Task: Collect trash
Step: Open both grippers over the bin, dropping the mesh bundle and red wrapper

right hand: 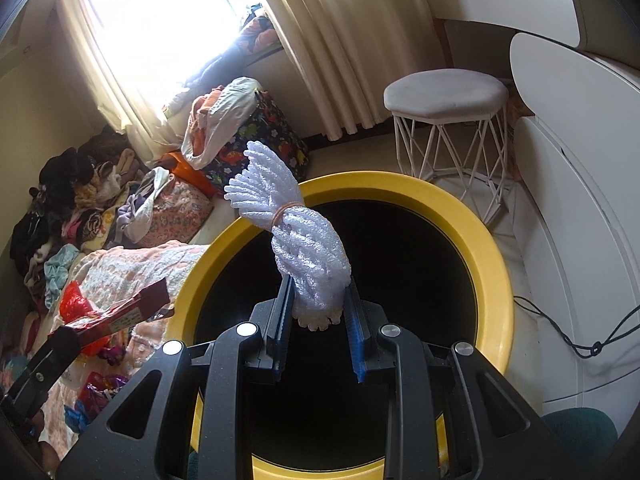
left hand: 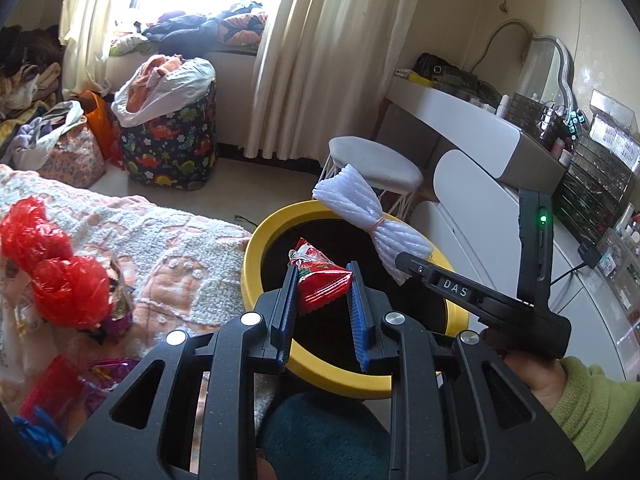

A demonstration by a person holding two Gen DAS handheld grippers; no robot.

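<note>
Step in hand: drop-off; both pieces of trash poised above the mouth of the round black bin with the thick yellow rim (right hand: 494,248), neither yet let go.
Left gripper (left hand: 322,280): fingers nearly shut, pinching the crinkled red foil snack wrapper (left hand: 320,282) by its lower end; wrapper over the near-left part of the opening.
Right gripper (right hand: 318,296): fingers narrowly parted, clamped on the lower end of the white ribbed foam netting tied at the middle with a rubber band (right hand: 296,236); top half fanning out beyond the far rim.
Next move: spread the fingers and release; foam probably needs a nudge inward first, since its upper fan overhangs the rim.
Edges: yellow rim close on every side; bed with the peach and white textured blanket (left hand: 160,248) touching the bin's left.
Open room: dark interior wide and clear below both loads; white wire-legged stool (right hand: 444,96) and white curved table (right hand: 580,184) standing apart to the right.
Still to collect: crumpled red plastic bags (left hand: 52,256) on the bed.
</note>
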